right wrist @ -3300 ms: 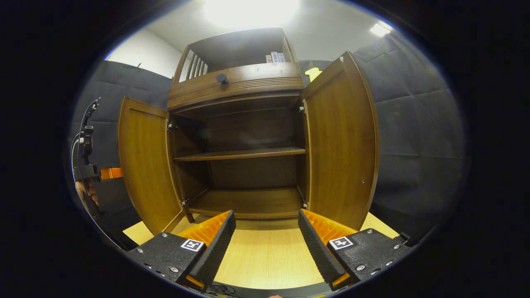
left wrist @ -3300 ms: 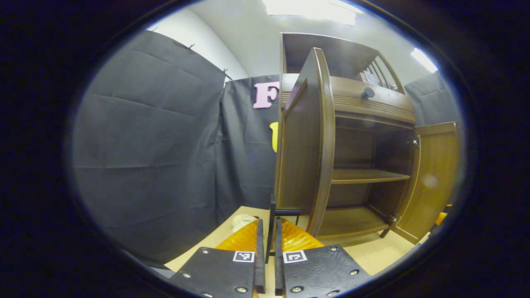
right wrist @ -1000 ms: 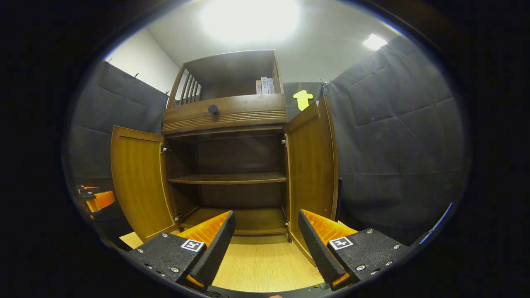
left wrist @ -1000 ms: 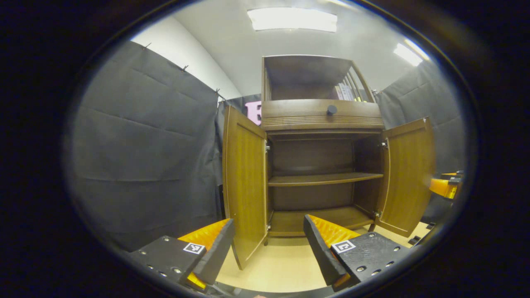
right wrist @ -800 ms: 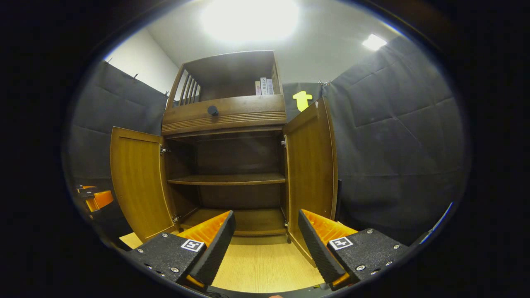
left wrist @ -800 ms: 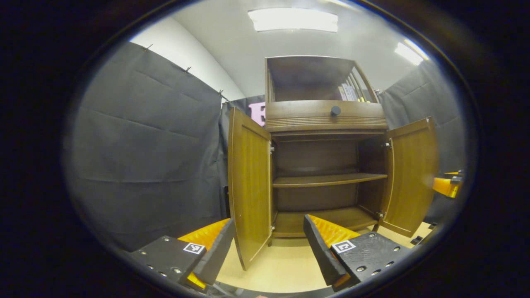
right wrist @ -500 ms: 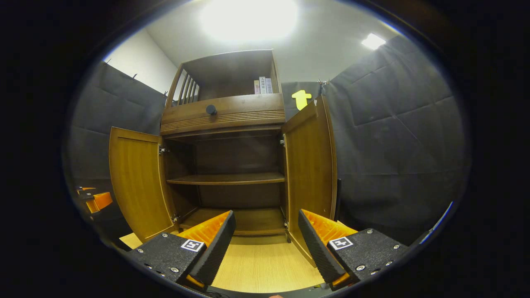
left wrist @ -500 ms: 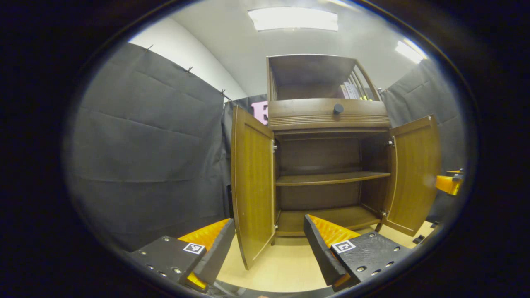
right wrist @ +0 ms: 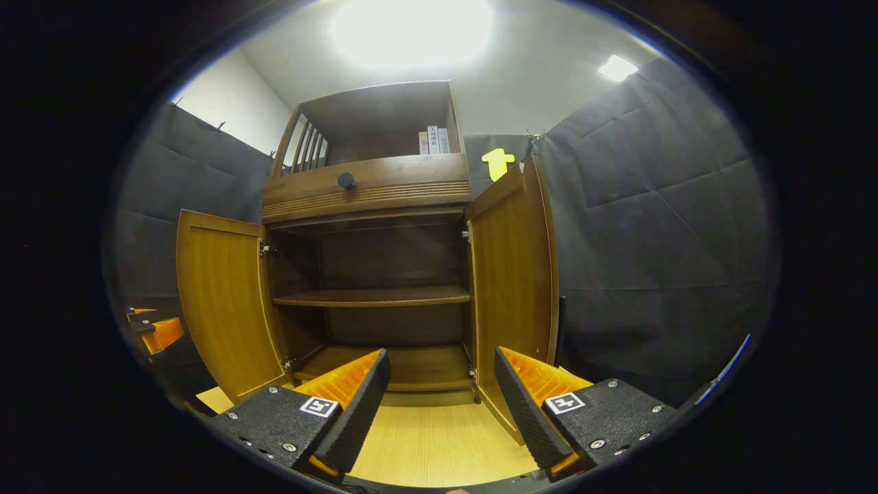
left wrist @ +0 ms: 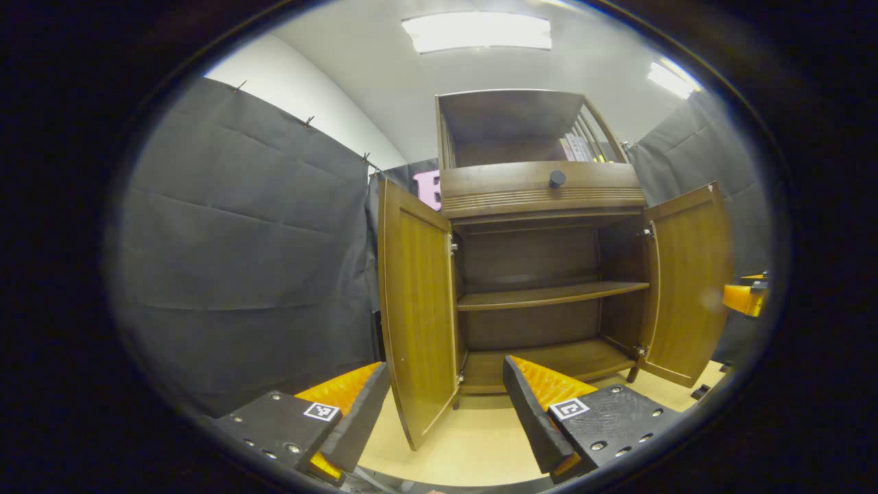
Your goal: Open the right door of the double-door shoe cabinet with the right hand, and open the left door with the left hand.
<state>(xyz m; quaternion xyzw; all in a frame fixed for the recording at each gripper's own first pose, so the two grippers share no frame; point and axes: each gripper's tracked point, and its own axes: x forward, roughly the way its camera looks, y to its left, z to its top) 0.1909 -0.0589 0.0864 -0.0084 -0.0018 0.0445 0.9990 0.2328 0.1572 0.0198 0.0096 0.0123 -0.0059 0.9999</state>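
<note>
Spread wide on both sides, jaws of the left gripper (left wrist: pixel 442 405) and the right gripper (right wrist: pixel 439 394), holding nothing, well short of the shoe cabinet (left wrist: pixel 542 199). Stood on a pale wooden floor (right wrist: pixel 439 442), backed by black cloth walls (left wrist: pixel 240 254) under a white ceiling with bright lamps (left wrist: pixel 477 31). Seen with the left door (left wrist: pixel 418 302) swung out toward the left gripper view, its free edge just past the gap between that gripper's fingers; right door (right wrist: pixel 511 288) likewise swung out, its lower corner near the right gripper's right finger (right wrist: pixel 531 398). Showed two bare shelves (right wrist: pixel 374 296) between the doors, a drawer with a dark knob (right wrist: pixel 346 180) above, a few books (right wrist: pixel 432 139) in the top compartment. Left open floor between the two door edges, straight ahead of both grippers. Caught an orange part of the other gripper at the rim of each view, beyond the far door.
</note>
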